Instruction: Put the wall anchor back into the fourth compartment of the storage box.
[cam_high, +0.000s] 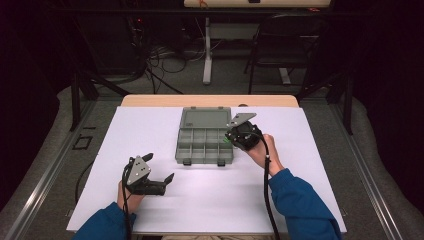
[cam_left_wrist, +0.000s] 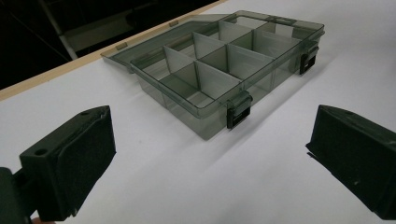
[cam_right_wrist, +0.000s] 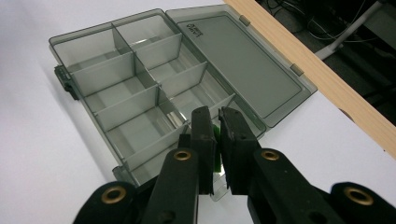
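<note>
One open compartment box sits on the white surface. Right tongs, tilted down over its edge, clamp a small green piece; left tongs rest level, apart.

No readable text; lid embossing illegible

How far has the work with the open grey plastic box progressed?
Done: the translucent grey plastic compartment box lies open on the white table, its lid flat behind it. In hand: the right gripper is shut on a small green piece above the box's near edge. Left: placing it in a compartment; all look empty. The left gripper waits open.
</note>
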